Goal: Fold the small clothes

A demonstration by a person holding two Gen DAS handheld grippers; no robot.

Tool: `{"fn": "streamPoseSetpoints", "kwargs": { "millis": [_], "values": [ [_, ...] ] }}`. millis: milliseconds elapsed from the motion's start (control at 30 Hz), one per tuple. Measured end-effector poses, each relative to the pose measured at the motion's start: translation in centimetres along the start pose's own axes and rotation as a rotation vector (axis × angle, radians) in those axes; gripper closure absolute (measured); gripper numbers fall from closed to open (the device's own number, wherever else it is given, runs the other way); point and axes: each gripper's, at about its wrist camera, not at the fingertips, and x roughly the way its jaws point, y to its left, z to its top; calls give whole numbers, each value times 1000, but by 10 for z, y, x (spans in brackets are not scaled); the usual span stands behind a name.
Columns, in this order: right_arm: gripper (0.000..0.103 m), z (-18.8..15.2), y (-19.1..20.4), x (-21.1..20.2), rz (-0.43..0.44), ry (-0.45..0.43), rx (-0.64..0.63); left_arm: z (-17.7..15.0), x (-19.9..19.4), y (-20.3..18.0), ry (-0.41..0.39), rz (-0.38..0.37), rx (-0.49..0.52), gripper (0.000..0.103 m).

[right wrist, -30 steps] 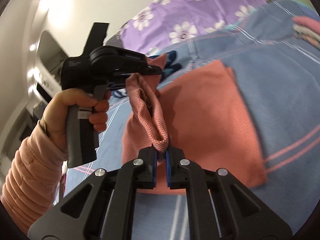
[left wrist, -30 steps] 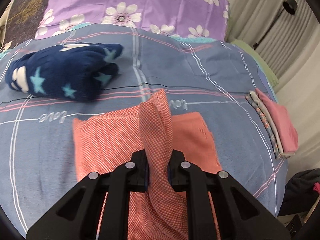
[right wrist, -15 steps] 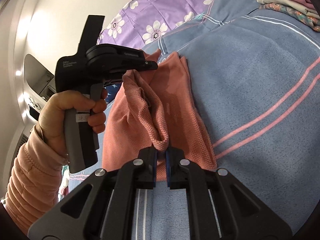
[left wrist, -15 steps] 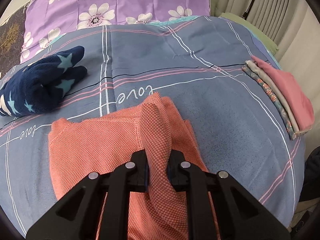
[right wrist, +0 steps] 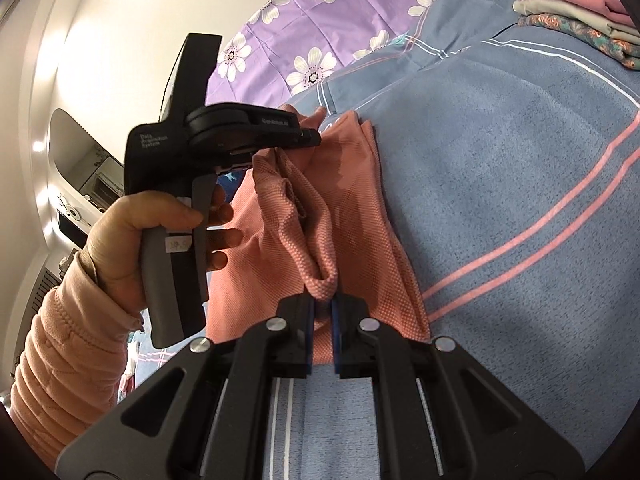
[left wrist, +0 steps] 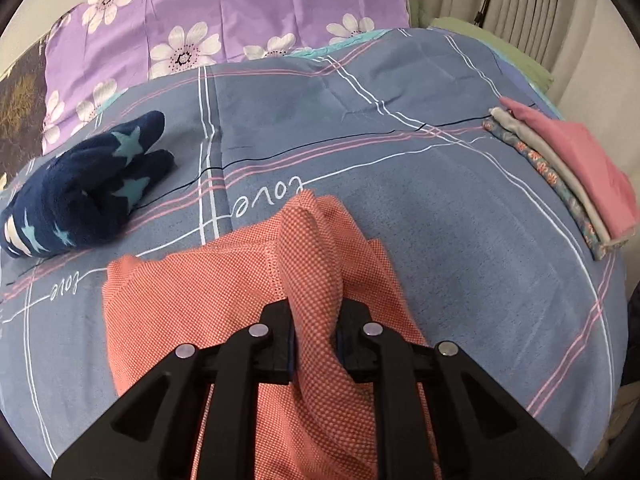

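Blue plaid bedspread (left wrist: 440, 184) w/ pink and white stripes and "love" script covered the bed under both my grippers. Nearest in the left wrist view, my left gripper (left wrist: 314, 344) had its fingers clamped on a raised fold of the coral knit garment (left wrist: 192, 300); the bunched cloth stood up between them, rest of the garment lay flat on the bedspread below and to the left. In the right wrist view my right gripper (right wrist: 322, 312) pinched a small rolled edge of the same garment (right wrist: 360, 208), fingers nearly together w/ only the cloth between. Just beyond, the left hand (right wrist: 132, 232), in a peach ribbed sleeve, gripped the left unit's handle, its fingers closed on the far end of the lifted fold. Further back on the left lay a navy fleece item w/ teal stars (left wrist: 80, 196), apart from the garment. On the right edge of the bed sat a folded stack (left wrist: 568, 172), pink on top, grey and floral below. Farthest: purple floral pillow (left wrist: 240, 20), curtains (left wrist: 540, 4) top right.
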Motion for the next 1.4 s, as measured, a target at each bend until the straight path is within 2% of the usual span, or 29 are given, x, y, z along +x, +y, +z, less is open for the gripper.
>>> {"fn": "streamPoseSetpoints", "kwargs": {
  "millis": [133,467,667,833,900,967,1000,1200,1333,1400],
  "values": [
    [97,1,2,-2,8,-7,2,1,0,0,-10,2,-14,89],
    [97,-1,2,-13,32,-36,1,2,-6,-13,-54,13,25,89],
    [97,-3,-6,-12,16,-18,44,5,2,-23,-39,29,25,89],
    [97,-4,-11,-11,27,0,66,3,14,-37,-27,58,84,87],
    [97,-4,-12,-11,37,11,69,3,15,-38,-22,33,88,72],
    [97,-4,-15,-9,43,26,85,5,7,-38,-31,-33,89,64],
    [97,-4,-17,-8,44,34,94,7,-1,-38,-51,-58,96,63],
    [90,-3,-24,-6,21,47,126,3,-61,-26,-185,-9,169,47],
    [89,-4,-27,-8,23,43,130,-34,-91,1,-211,-12,178,44],
    [76,-5,-27,-7,19,45,128,-55,-97,15,-202,1,172,43]
  ]
}}
